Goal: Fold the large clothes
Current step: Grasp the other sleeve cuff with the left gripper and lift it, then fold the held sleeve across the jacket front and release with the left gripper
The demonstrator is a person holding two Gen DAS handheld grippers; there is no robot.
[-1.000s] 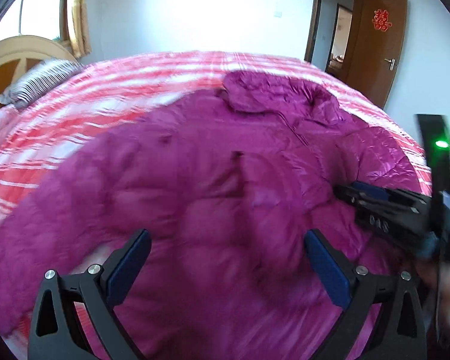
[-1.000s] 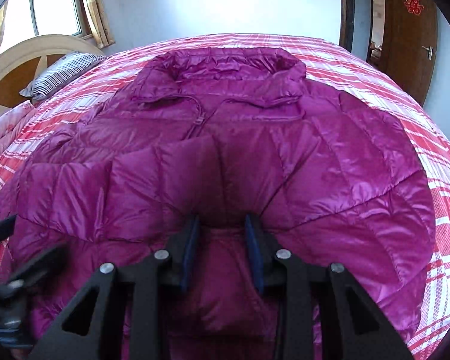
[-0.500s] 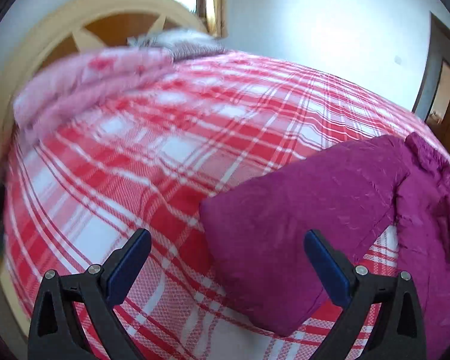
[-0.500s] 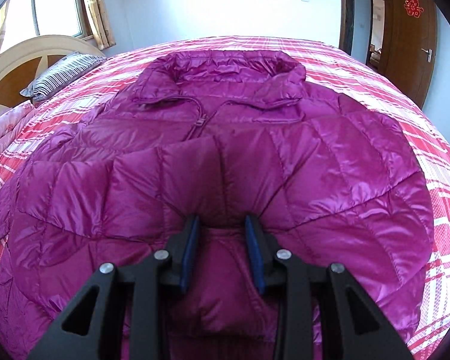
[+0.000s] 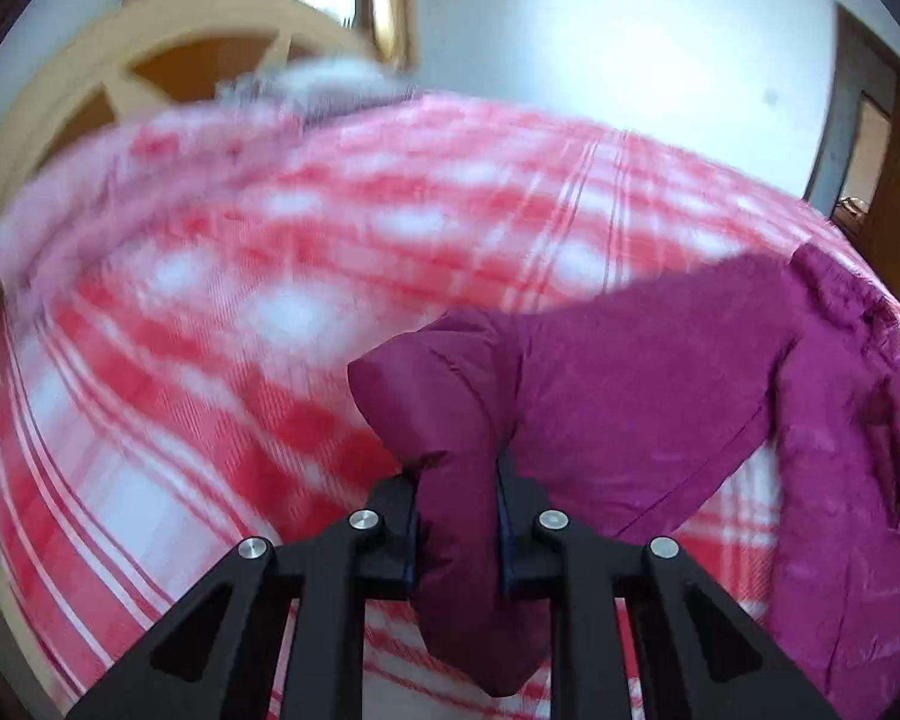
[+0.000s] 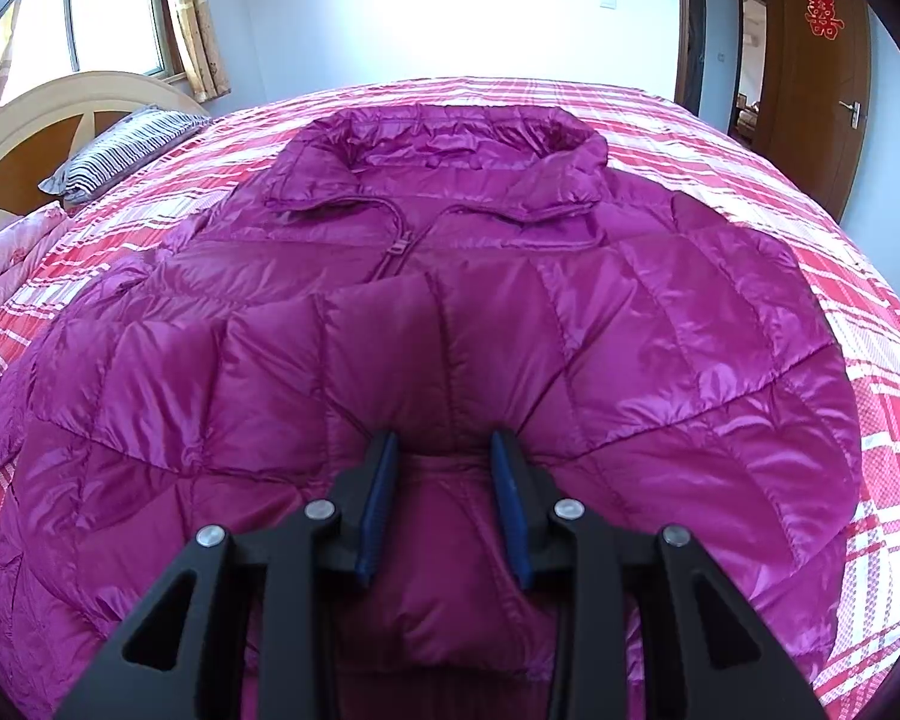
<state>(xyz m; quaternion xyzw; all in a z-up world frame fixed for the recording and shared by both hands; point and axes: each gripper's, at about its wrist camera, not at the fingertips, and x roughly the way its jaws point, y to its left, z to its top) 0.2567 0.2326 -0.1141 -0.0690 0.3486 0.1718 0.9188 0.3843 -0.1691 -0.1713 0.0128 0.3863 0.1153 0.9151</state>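
Jacket [image 6: 450, 324], a purple quilted one, lies spread front-up across the checked bed [image 6: 870, 360]. Left gripper [image 5: 456, 480] has just been closing and now pinches its sleeve [image 5: 630, 384] end; right gripper [image 6: 444, 450] clamps the hem at the middle.

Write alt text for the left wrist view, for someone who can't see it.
The left gripper, whose jaws have just been closing, pinches the cuff end of a magenta puffer jacket's sleeve. The red and white plaid bedspread behind it is blurred.
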